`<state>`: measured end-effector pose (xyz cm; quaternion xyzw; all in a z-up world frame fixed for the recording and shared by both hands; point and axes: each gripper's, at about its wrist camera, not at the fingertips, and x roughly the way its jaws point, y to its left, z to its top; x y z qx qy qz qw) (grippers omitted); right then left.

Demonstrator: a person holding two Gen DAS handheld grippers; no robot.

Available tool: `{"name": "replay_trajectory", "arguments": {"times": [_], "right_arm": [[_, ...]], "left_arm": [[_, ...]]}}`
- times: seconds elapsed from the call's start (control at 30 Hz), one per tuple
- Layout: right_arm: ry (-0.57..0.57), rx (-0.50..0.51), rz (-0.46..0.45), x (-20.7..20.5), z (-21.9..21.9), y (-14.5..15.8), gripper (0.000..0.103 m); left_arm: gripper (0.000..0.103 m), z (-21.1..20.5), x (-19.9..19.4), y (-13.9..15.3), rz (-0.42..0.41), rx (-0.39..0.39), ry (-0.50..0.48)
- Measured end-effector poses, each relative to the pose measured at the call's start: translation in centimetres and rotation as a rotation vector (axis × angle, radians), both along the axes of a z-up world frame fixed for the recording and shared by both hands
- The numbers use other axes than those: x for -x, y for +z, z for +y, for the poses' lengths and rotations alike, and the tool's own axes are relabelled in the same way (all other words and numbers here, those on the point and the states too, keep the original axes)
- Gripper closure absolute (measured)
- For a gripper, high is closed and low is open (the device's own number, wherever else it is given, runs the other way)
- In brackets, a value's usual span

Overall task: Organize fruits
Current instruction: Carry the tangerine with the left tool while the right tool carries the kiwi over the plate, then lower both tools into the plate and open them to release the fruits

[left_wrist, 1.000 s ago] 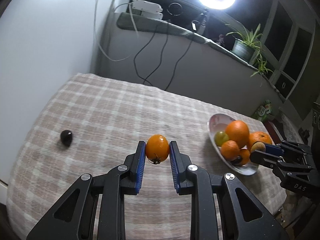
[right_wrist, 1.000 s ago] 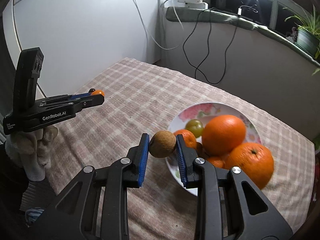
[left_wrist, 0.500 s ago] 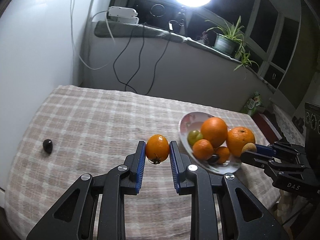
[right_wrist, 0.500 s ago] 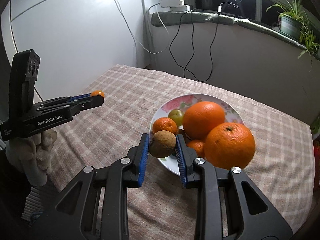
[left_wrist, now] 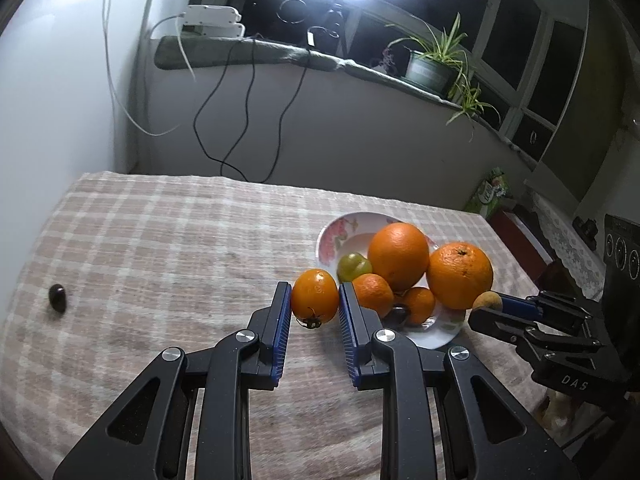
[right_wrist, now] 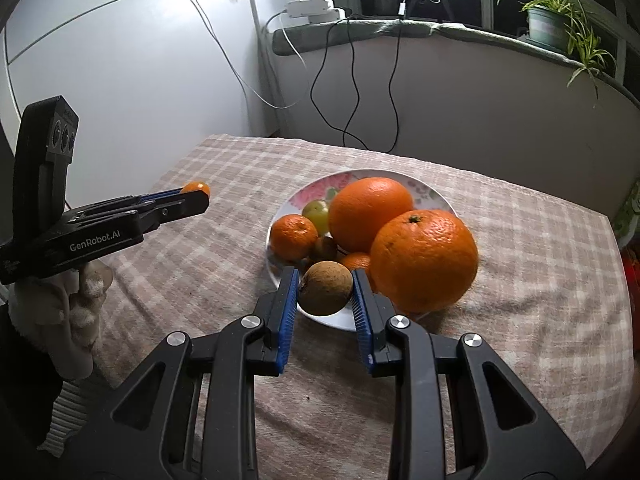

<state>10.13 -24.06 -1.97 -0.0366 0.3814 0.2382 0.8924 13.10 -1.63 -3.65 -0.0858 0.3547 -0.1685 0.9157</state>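
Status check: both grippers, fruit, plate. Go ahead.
Left gripper shut on orange tomato. Right gripper shut on brown fruit, at crowded plate. Dark fruit loose on cloth.

A potted plant (left_wrist: 430, 68) and white power strip (left_wrist: 212, 20) sit on the ledge, cables (left_wrist: 240, 112) hanging below.

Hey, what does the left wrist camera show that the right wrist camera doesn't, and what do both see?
Only the left wrist view shows the small dark fruit lying alone on the checked cloth, far from the plate. Only the right wrist view shows the gloved hand holding the left tongs. Both show the plate piled with oranges, the left tongs shut on the orange tomato, and the right tongs shut on the brown fruit at the plate's near edge.
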Motion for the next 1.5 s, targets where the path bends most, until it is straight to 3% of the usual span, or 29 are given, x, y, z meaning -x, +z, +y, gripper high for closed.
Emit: {"name": "replay_trajectory", "arguments": {"times": [0.9,1.5], "right_arm": [[0.028,0.033,0.018,-3.0,2.6,-2.1,0.075],[0.035,0.051,0.012,-3.9,3.3,-2.5,0.075]], "left_arm": [[0.081,-5.1,-7.7,-0.9,0.074,-0.017,-0.08],[0.081,-5.7,-9.7,-1.3,0.099,-0.02,-0.089]]}}
